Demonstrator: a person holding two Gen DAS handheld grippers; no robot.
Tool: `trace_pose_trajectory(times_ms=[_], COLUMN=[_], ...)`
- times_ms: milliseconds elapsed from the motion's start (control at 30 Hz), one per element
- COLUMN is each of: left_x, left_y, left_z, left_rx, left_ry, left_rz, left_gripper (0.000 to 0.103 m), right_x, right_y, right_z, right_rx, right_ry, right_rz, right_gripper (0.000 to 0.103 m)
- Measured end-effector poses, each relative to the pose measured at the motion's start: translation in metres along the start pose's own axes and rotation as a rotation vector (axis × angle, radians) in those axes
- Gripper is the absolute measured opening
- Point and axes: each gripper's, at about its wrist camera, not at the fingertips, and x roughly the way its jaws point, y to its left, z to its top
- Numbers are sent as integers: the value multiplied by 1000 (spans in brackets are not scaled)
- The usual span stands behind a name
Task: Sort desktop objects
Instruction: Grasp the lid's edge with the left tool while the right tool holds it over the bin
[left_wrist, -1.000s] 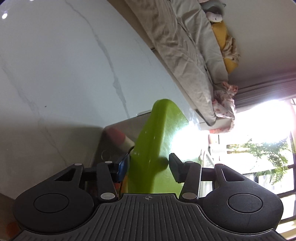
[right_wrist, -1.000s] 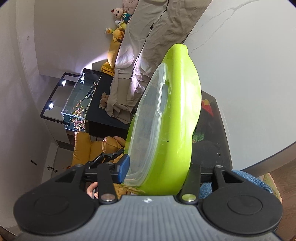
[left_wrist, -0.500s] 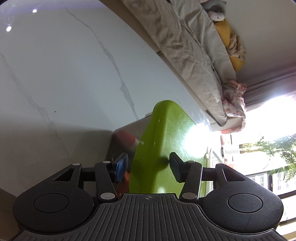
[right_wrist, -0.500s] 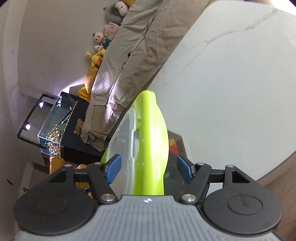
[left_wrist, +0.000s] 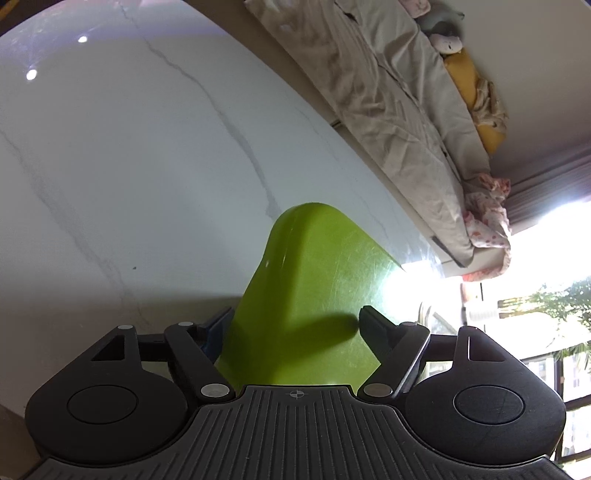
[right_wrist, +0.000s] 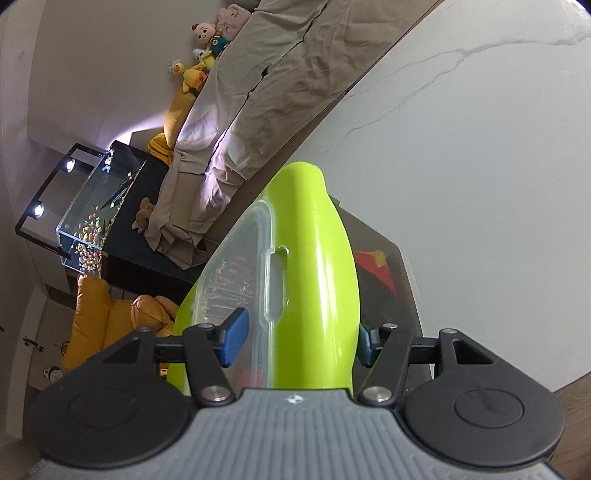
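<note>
White marble-veined desk (left_wrist: 140, 158) fills most of what we see, with a bed under rumpled beige bedding (left_wrist: 402, 110) behind it and a bright window (left_wrist: 546, 280) at the right of the left wrist view; in the right wrist view we also get plush toys (right_wrist: 199, 62) on the bed, a lit fish tank (right_wrist: 92, 218) and a yellow armchair (right_wrist: 110, 325). The lime-green lid (left_wrist: 306, 295) with a clear centre panel (right_wrist: 236, 273) stands on edge between both claws. Left claw (left_wrist: 293, 325): fingers set on either side of the lid, right pad (left_wrist: 373, 325) against the green face, left pad mostly hidden behind the rim, so we read it as gripping the lid. Right claw (right_wrist: 295, 336): blue pads (right_wrist: 232, 336) on either side of the lid, left one over the clear panel, right one at the green rim, closed on the lid. Below the lid in the right wrist view we see a dark clear box (right_wrist: 388, 269) on the desk with red and yellow items (right_wrist: 373, 262) inside; the lid hangs just above its opening, tilted, contact unclear.
</note>
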Motion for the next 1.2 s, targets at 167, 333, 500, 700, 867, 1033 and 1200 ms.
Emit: trace_pose_trajectory(times_ms=[167,333,500,700,867,1033,1200], left_x=[17,39,58,14,-12,-1,7], left_y=[-13,-29,-39,-24,-13,-11,-17], left_z=[27,61,84,57,14,-1,-1], left_rx=[38,71,81,68,45,24,13], left_ry=[1,-29,-49,-91,-62,-13,-13], left_rz=[29,67,84,122,115,85,71], left_gripper=[80,81,81,94,94,86,81], right_x=[16,41,64,52,27,29,48], right_y=[-3,2,7,20,50,101,117], right_z=[18,47,76,67,45,27,29], right_rx=[25,23,21,-61,-249,-509,-578], right_ry=[-13,-33,-66,-96,-157,-167,-145], right_rz=[21,21,5,-52,-198,-437,-461], right_gripper=[59,59,59,60,57,56,65])
